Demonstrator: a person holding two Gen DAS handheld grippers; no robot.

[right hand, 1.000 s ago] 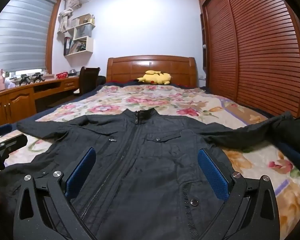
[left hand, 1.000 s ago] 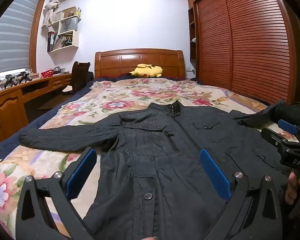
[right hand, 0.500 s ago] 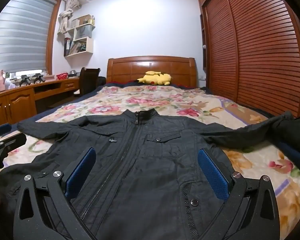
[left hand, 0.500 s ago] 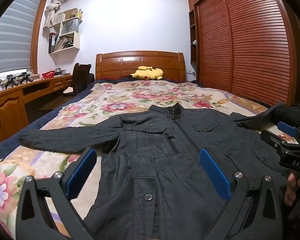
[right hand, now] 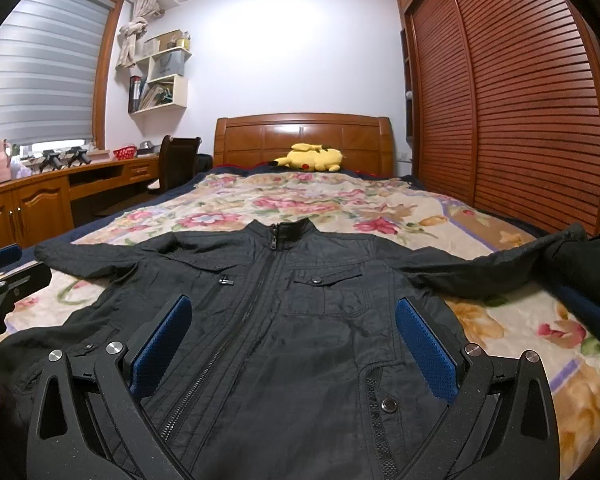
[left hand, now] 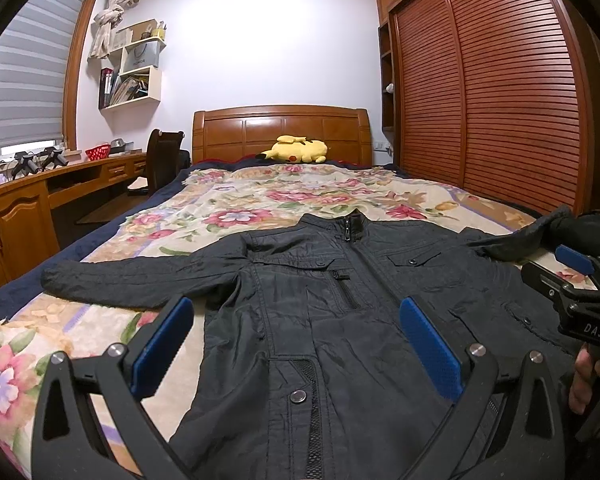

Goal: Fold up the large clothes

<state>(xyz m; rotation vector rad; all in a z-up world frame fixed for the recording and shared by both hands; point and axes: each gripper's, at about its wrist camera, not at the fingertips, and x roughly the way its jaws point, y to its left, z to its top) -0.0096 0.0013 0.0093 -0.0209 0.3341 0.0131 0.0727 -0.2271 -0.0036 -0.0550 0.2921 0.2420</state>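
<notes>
A black zip-up jacket (left hand: pixel 340 312) (right hand: pixel 292 320) lies flat and face up on the floral bedspread (left hand: pixel 268 196), collar toward the headboard, both sleeves spread out sideways. My left gripper (left hand: pixel 296 316) hovers open above the jacket's lower left half, nothing between its blue pads. My right gripper (right hand: pixel 292 316) is open too, above the lower right half near the zip. In the left wrist view the right gripper (left hand: pixel 576 276) shows at the right edge, held by a hand. The left gripper (right hand: pixel 4 276) shows at the left edge of the right wrist view.
A yellow plush toy (left hand: pixel 296 150) lies by the wooden headboard (left hand: pixel 280 128). A wooden desk (left hand: pixel 28 196) with a dark chair (left hand: pixel 164 156) runs along the left. Slatted wardrobe doors (left hand: pixel 500 92) stand to the right of the bed. A dark bundle (right hand: pixel 588 264) covers the right sleeve's end.
Both views have tilted slightly upward and drawn back a little, so the jacket sits lower in frame. The jacket has not moved and both grippers stay open.
</notes>
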